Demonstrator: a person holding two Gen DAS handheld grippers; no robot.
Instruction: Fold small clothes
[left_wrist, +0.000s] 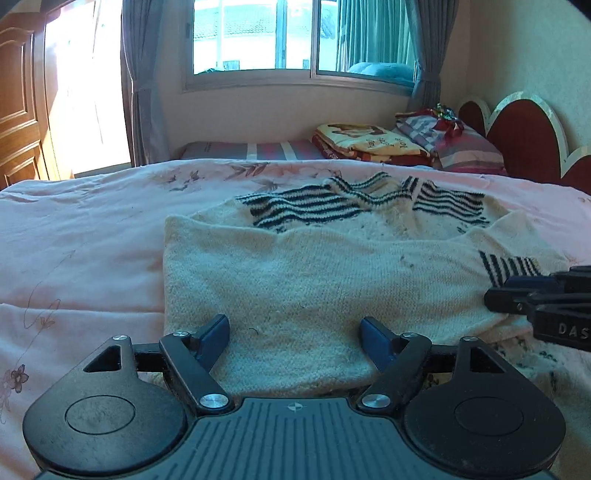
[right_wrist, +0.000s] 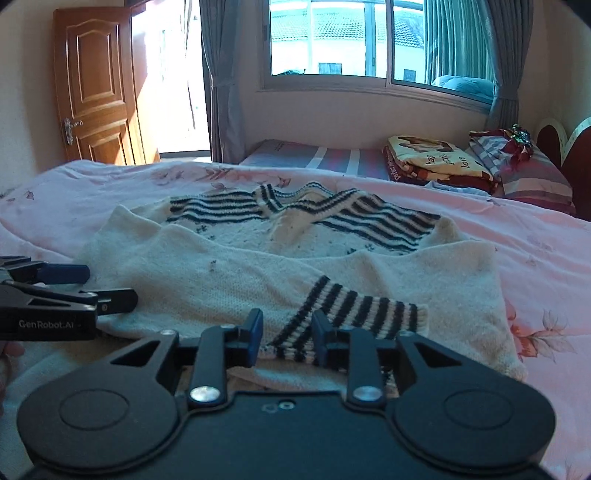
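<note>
Both grippers point downward at a slant over a cream knitted sweater (left_wrist: 295, 280) with black-and-white striped trim, spread on a pink floral bedspread (left_wrist: 81, 236) in the middle of both views.

In the left wrist view, the left gripper (left_wrist: 294, 334) sits at the bottom centre, its blue-padded fingers (left_wrist: 213, 332) spread wide over the near folded edge of the sweater; the knit lies between them but the pads do not press on it. At the right edge of that frame the right gripper (left_wrist: 517, 295) comes in sideways, just beside a striped cuff (left_wrist: 508, 266).

The right wrist view shows what that one cannot: the right gripper (right_wrist: 287, 330) has its jaws narrow, with the near end of the striped cuff (right_wrist: 354, 314) lying between the pads. There seems to be a gap on either side, so I would not call it gripped. The cuff lies across the cream body of the sweater (right_wrist: 221, 273), running towards the lower right. The left gripper (right_wrist: 107, 290) shows at the left edge, over the sweater's edge.

Only the right view shows the whole wooden door (right_wrist: 94, 85) at upper left, with its handle. Both show the window (left_wrist: 258, 35) at the top and folded blankets (left_wrist: 369, 142) at upper right; the left view shows more of the red scalloped headboard (left_wrist: 524, 136).
</note>
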